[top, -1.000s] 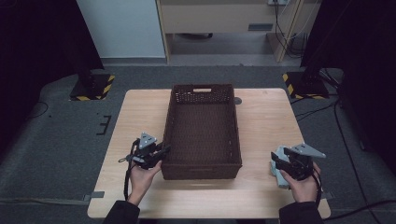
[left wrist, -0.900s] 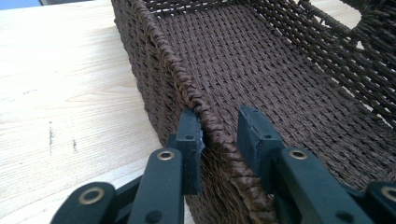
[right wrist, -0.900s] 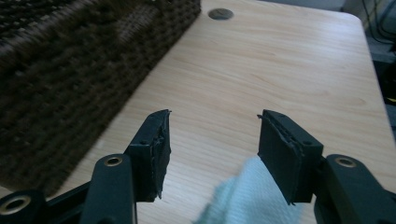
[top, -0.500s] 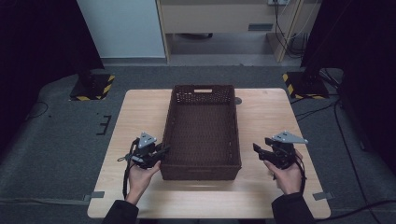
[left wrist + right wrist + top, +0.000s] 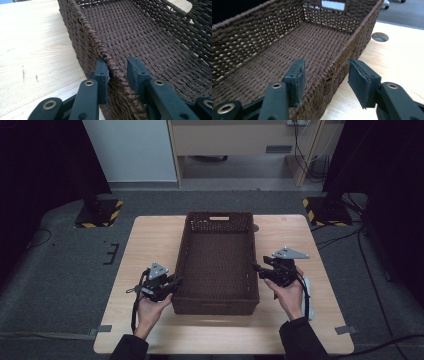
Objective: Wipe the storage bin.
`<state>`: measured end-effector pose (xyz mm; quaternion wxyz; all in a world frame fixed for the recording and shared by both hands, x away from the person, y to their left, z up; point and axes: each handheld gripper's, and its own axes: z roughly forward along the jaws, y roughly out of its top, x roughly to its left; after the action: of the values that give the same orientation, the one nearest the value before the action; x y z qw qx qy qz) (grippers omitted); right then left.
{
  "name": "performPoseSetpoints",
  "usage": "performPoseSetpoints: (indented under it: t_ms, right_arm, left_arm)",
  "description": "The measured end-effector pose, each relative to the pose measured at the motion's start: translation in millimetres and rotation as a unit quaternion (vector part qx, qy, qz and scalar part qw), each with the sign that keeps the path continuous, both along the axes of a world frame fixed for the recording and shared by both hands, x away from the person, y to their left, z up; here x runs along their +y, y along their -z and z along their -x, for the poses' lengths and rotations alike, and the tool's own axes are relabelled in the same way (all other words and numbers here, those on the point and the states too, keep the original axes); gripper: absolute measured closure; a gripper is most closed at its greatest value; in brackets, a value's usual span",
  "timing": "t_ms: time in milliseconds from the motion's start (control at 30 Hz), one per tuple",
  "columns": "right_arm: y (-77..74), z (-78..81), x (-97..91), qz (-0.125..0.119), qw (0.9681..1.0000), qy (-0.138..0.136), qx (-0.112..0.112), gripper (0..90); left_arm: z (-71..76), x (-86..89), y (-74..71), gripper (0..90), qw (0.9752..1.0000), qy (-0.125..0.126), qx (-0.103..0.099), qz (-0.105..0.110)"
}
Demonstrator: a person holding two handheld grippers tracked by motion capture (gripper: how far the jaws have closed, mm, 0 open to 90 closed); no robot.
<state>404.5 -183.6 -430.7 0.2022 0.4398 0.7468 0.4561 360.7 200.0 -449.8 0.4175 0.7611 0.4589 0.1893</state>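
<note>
My L claw point(image 5: 116, 72) pinches the basket point(image 5: 216, 265) rim; R claw point(image 5: 325, 80), just closing some, straddles the other rim, not gripping.

High camera looks down my worktop point(image 5: 150, 250); both tool cameras sit close, sharing the basket point(image 5: 217, 265) rim.
</note>
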Motion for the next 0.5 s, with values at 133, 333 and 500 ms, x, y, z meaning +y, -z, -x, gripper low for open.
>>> performPoseSetpoints:
  t_ms: [133,333,500]
  right_arm:
    - [6.0,-4.6,2.6,0.009,0.9999,-0.001,0.008,49.7]
    - [17.2,-8.5,5.1,0.015,0.9994,-0.002,0.031,56.4]
    - [16.7,-6.9,6.0,0.016,0.9993,0.006,0.033,59.1]
  left_arm:
    - [-0.4,-1.3,0.2,70.4,1.0,0.005,0.0,-0.001]
    - [-1.5,-5.1,1.0,70.0,1.0,0.005,-0.004,0.003]
    - [-0.6,-1.7,-0.2,62.8,0.9997,0.001,-0.003,0.025]
